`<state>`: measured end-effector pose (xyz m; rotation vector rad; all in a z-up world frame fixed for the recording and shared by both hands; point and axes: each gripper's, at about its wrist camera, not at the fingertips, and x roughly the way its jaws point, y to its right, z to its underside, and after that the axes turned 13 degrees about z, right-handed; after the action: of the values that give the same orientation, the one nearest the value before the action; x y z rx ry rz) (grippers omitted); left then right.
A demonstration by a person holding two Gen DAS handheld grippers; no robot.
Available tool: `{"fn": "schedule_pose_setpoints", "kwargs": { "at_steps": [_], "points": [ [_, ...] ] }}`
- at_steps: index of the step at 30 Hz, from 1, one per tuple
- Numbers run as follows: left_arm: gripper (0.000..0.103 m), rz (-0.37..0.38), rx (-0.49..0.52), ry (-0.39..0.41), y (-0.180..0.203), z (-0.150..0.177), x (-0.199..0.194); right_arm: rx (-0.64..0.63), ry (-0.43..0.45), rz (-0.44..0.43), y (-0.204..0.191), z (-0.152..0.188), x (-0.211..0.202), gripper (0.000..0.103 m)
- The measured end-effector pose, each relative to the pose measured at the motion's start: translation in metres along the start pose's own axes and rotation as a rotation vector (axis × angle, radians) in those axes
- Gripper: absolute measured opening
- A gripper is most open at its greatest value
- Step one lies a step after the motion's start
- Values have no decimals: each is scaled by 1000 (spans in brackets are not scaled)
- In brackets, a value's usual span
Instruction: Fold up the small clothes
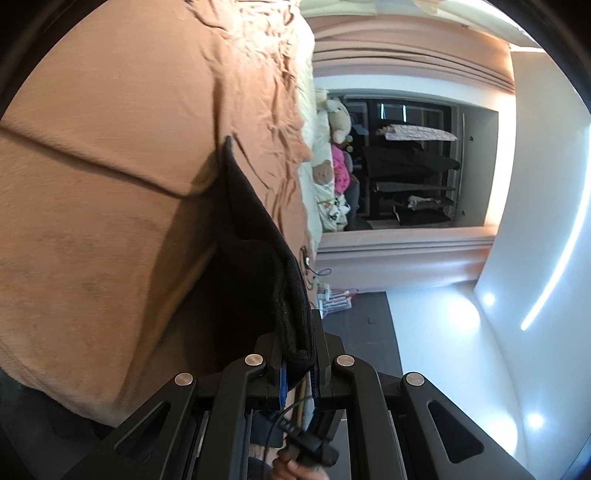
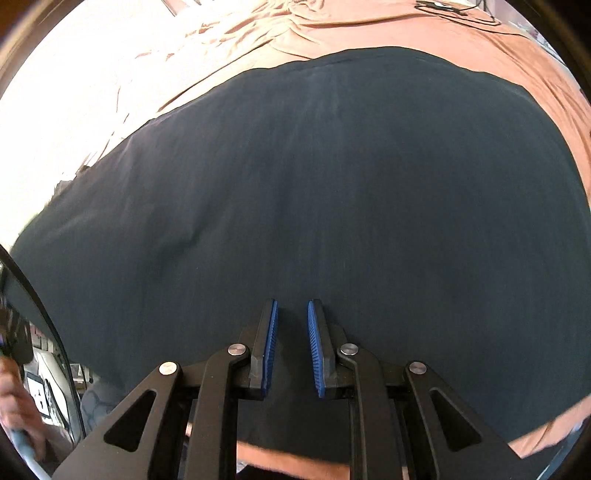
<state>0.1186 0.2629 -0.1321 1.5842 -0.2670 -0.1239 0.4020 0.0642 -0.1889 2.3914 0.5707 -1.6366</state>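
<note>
My left gripper [image 1: 297, 363] pinches the ribbed hem of the black garment [image 1: 255, 251], which stretches ahead of its fingers over the orange bedsheet [image 1: 110, 147]. My right gripper [image 2: 291, 347], jaws narrow and empty, hovers just above the flat cloth.

Rumpled orange bedsheet [image 1: 110, 147], stuffed bear [image 1: 338, 118], pink plush [image 1: 341, 170], dark shelving unit [image 1: 413, 162], white wall [image 1: 546, 184]

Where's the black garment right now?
Right wrist view: the black garment lies spread on the orange bedsheet, filling the frame. Left wrist view: the left hand-held gripper pinches its edge.
</note>
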Motion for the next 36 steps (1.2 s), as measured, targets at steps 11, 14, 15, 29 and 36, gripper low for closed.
{"fn": "schedule_pose_setpoints", "kwargs": {
  "at_steps": [11, 14, 15, 29, 36],
  "points": [
    [9, 32, 23, -52, 13, -5, 22, 45, 13, -85, 2, 60, -10, 13],
    [9, 31, 35, -58, 16, -5, 25, 35, 0, -108, 4, 61, -13, 13],
    [9, 27, 47, -59, 19, -4, 27, 41, -8, -115, 8, 60, -15, 13],
    [9, 34, 82, -55, 33, 1, 36, 50, 20, -155, 15, 37, -13, 13],
    [9, 45, 100, -108, 45, 7, 62, 78, -3, -190, 23, 49, -7, 13]
  ]
}}
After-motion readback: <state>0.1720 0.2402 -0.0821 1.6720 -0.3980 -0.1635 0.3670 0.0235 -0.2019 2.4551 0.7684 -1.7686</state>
